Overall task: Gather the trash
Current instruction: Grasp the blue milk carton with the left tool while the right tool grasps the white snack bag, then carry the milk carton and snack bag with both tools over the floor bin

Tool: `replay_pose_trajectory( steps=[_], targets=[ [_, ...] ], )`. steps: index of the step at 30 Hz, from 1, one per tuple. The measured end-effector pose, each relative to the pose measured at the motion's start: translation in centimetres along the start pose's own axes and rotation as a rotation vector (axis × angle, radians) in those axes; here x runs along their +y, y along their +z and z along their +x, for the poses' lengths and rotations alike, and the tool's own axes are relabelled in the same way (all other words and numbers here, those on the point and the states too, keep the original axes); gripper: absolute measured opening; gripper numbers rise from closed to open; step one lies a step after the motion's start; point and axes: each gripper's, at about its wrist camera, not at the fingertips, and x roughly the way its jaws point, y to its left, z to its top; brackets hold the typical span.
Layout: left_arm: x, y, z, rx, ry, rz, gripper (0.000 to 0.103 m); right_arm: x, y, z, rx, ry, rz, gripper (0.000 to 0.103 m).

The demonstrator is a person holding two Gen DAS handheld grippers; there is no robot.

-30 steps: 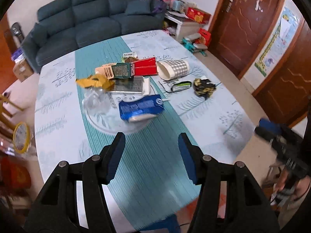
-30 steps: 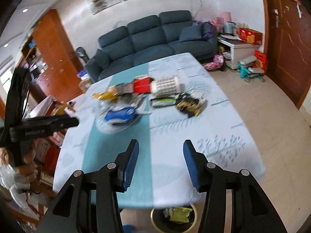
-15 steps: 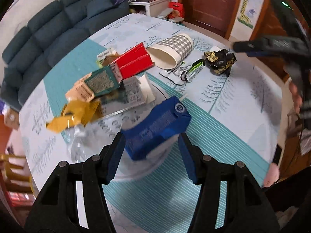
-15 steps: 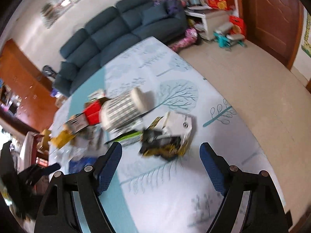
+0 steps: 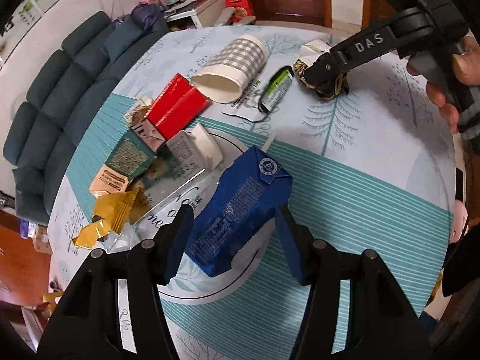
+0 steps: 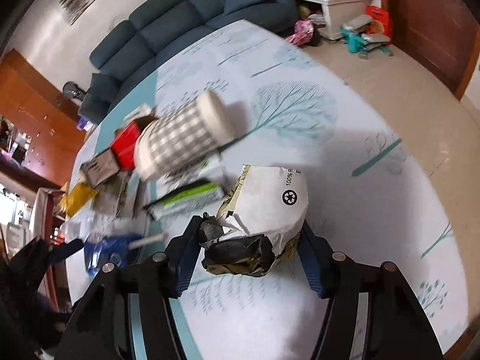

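Crumpled wrapper between closing right tool fingers, on table

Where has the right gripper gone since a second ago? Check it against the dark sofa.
Yes: the right gripper came down and forward, away from the dark sofa, and its jaws, just closing, flank the crumpled white-and-black paper bag.
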Motion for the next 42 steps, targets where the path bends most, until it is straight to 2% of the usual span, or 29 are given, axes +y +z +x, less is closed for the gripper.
replay_pose_trajectory(
  steps=[8, 10, 15, 25, 27, 29, 33, 38, 42],
  targets=[
    [-0.6, 0.2, 0.3, 0.028, 0.009, 0.060, 0.053, 1.2, -2.2, 0.1, 0.037, 0.058, -0.023, 0.061],
    [-0.3, 0.4, 0.2, 0.037, -0.020, 0.055, 0.053, 1.4, -2.2, -0.1, 0.033, 0.059, -0.027, 0.061],
    [0.1, 0.7, 0.2, 0.054, -0.016, 0.062, 0.053, 1.2, -2.7, -0.4, 0.044, 0.082, -0.025, 0.061],
    [-0.1, 1.2, 2.7, 0.090, 0.091, 0.077, 0.053, 3.1, -4.6, -0.7, 0.056, 0.098, -0.115, 0.060],
    [-0.1, 1.2, 3.1, 0.083, 0.107, 0.052, 0.034, 3.6, -5.3, -0.8, 0.055, 0.100, -0.142, 0.058],
    [0.0, 1.2, 3.0, 0.059, 0.165, 0.020, 0.017, 4.0, -6.0, -1.0, 0.048, 0.099, -0.166, 0.056],
    [1.0, 1.0, 2.4, 0.066, 0.149, -0.110, 0.016, 3.9, -7.5, -1.9, 0.048, 0.127, -0.162, 0.055],
    [0.6, -0.2, 0.5, 0.066, 0.147, -0.198, 0.015, 3.2, -9.5, -4.5, 0.030, 0.160, -0.142, 0.054],
    [-1.1, -1.6, -2.7, 0.046, 0.088, -0.257, 0.015, 2.5, -11.6, -8.2, -0.003, 0.188, -0.132, 0.054]
  ],
)
